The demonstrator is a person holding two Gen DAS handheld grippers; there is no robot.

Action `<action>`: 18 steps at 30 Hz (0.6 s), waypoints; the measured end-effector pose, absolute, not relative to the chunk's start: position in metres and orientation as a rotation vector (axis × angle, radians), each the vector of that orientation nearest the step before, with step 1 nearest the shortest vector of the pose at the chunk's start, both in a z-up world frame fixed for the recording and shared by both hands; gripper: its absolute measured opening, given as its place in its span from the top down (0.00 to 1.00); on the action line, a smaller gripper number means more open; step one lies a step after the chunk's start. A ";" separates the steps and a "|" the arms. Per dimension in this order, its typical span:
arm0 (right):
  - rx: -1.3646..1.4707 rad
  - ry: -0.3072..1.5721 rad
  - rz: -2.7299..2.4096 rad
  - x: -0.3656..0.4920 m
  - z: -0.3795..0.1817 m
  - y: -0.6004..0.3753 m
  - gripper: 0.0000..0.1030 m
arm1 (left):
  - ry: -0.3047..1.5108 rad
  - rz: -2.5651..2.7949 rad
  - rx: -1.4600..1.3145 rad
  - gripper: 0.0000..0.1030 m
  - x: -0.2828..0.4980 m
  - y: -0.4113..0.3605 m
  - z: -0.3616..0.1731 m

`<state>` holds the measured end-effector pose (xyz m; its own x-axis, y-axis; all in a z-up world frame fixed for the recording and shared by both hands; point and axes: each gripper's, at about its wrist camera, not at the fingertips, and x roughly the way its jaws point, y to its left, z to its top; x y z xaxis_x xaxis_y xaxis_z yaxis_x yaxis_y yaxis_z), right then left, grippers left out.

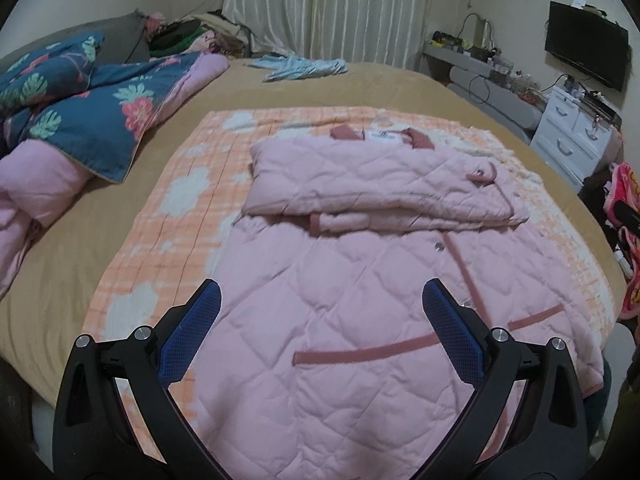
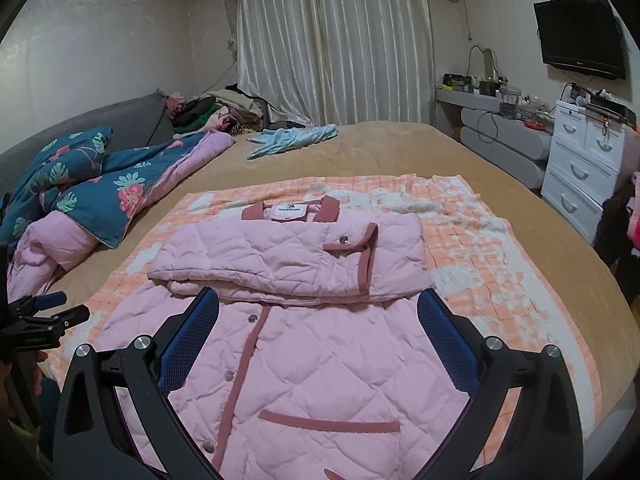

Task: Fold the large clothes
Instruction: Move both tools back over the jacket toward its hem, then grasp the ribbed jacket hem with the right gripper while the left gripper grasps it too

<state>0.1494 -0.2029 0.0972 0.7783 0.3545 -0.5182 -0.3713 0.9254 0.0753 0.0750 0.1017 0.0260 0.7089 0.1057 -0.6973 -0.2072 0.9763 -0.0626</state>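
Observation:
A pink quilted jacket (image 1: 340,300) with dark pink trim lies flat on an orange checked blanket (image 1: 176,208) on the bed. Both sleeves are folded across its chest below the collar. It also shows in the right wrist view (image 2: 320,360). My left gripper (image 1: 322,292) is open and empty, hovering over the jacket's lower left part. My right gripper (image 2: 318,300) is open and empty, hovering over the jacket's lower front, just below the folded sleeves (image 2: 288,264). The left gripper also shows at the left edge of the right wrist view (image 2: 44,312).
A blue floral quilt (image 1: 80,112) with pink lining is bunched at the bed's left. A light blue garment (image 2: 292,140) lies at the far end. A white drawer unit (image 2: 588,168) and a grey shelf (image 2: 504,136) stand at the right. A clothes pile (image 2: 220,112) sits by the curtain.

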 end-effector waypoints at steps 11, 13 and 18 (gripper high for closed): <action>-0.042 0.596 0.375 0.144 0.072 -0.212 0.04 | 0.826 0.207 -0.177 0.08 0.056 0.119 -0.012; -0.055 0.605 0.371 0.142 0.065 -0.215 0.04 | 0.847 0.208 -0.184 0.08 0.052 0.122 -0.023; -0.066 0.648 0.350 0.141 0.046 -0.229 0.04 | 0.890 0.218 -0.205 0.08 0.043 0.133 -0.042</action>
